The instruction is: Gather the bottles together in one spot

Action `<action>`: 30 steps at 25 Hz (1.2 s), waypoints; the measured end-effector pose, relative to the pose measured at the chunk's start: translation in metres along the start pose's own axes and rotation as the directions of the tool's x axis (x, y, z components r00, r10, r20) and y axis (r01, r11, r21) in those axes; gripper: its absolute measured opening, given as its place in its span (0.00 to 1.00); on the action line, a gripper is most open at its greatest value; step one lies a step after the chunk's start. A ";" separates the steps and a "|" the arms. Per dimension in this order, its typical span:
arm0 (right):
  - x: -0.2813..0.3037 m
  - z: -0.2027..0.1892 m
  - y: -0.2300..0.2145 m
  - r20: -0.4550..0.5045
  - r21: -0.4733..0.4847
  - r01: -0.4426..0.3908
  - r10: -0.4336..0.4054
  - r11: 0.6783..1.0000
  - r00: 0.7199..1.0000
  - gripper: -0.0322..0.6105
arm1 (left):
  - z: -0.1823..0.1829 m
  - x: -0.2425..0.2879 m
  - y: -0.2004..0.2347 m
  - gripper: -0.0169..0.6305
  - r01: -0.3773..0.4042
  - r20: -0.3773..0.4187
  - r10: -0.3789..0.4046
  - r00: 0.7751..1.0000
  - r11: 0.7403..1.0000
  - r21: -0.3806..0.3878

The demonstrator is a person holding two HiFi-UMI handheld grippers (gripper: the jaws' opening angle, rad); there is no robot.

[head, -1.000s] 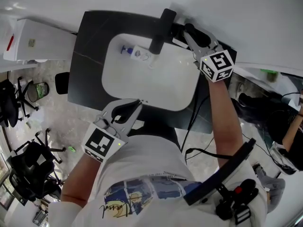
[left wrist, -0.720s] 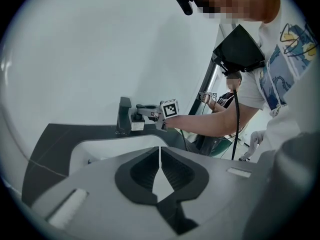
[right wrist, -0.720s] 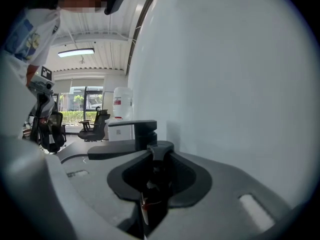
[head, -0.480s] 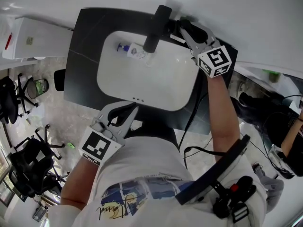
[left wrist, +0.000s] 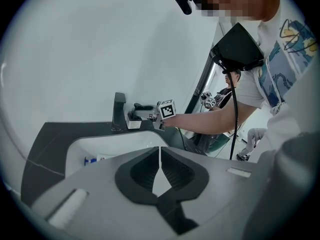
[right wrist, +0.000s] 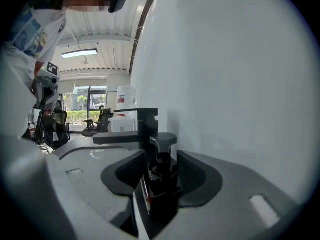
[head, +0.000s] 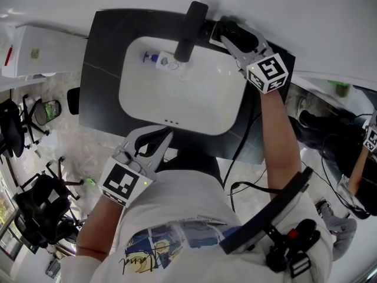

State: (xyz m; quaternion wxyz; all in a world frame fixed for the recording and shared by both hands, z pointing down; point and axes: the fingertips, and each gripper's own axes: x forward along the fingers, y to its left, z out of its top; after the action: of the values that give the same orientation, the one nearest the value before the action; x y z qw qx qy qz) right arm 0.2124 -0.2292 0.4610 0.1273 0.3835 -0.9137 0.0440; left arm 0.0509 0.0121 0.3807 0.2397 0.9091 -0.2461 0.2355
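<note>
So the right tongs (head: 227, 33) have just been opening up. The dark pump bottle (right wrist: 161, 171) is standing upright between the jaws, and the pads aren't looking like they're pressing on it. It's sitting on the table (head: 100, 69) at the back wall, just beside the faucet (head: 185, 28).

The blue-capped bottle (head: 160, 59) is lying on its side in the sink (head: 188, 96), long axis running left-right in the head view, cap pointing left, on the other side of the faucet from the right tongs.

The left tongs (left wrist: 160, 151) are hanging closed and empty at the near edge, well apart from it. I'm guessing the right side is slightly nearer, but the faucet is getting in the way.
</note>
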 end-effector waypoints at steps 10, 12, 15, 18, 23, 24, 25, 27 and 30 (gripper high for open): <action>-0.022 -0.002 -0.003 -0.035 -0.018 0.113 -0.113 0.993 0.993 0.38 | -0.002 -0.006 -0.007 0.05 0.027 0.008 -0.027 1.000 1.000 0.015; -0.030 -0.004 0.001 -0.051 -0.014 0.144 -0.145 0.989 0.988 0.38 | -0.003 -0.010 -0.009 0.05 0.036 0.009 -0.036 0.999 0.999 0.026; -0.043 -0.008 0.017 -0.073 -0.006 0.177 -0.177 0.984 0.981 0.38 | -0.010 -0.016 -0.010 0.05 0.036 0.023 -0.036 0.999 0.999 0.023; -0.053 -0.012 0.041 -0.097 0.011 0.198 -0.196 0.980 0.976 0.38 | -0.012 -0.024 -0.009 0.05 0.045 0.036 -0.046 0.998 0.999 0.024; -0.051 -0.026 0.104 -0.168 0.015 0.155 -0.150 0.988 0.974 0.38 | -0.019 -0.042 -0.005 0.05 0.031 0.067 -0.032 0.997 0.999 0.012; -0.048 -0.029 0.115 -0.181 0.012 0.141 -0.137 0.990 0.974 0.37 | -0.020 -0.046 -0.004 0.05 0.030 0.070 -0.031 0.997 0.999 0.012; -0.043 -0.030 0.125 -0.193 0.007 0.128 -0.124 0.992 0.973 0.36 | -0.021 -0.050 -0.003 0.05 0.029 0.071 -0.030 0.997 0.999 0.013; -0.030 -0.034 0.142 -0.215 -0.005 0.101 -0.100 0.995 0.972 0.35 | -0.025 -0.058 0.000 0.05 0.023 0.071 -0.024 0.997 1.000 0.013; -0.008 -0.043 0.167 -0.260 -0.033 0.042 -0.050 0.999 0.964 0.35 | -0.031 -0.071 0.006 0.05 0.004 0.077 -0.004 0.997 1.000 0.000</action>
State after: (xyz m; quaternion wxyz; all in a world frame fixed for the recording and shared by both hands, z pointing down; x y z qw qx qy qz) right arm 0.1073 -0.0993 0.5033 0.2523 0.3937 -0.8804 0.0785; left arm -0.0166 0.0479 0.3678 0.2307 0.9180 -0.2533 0.1996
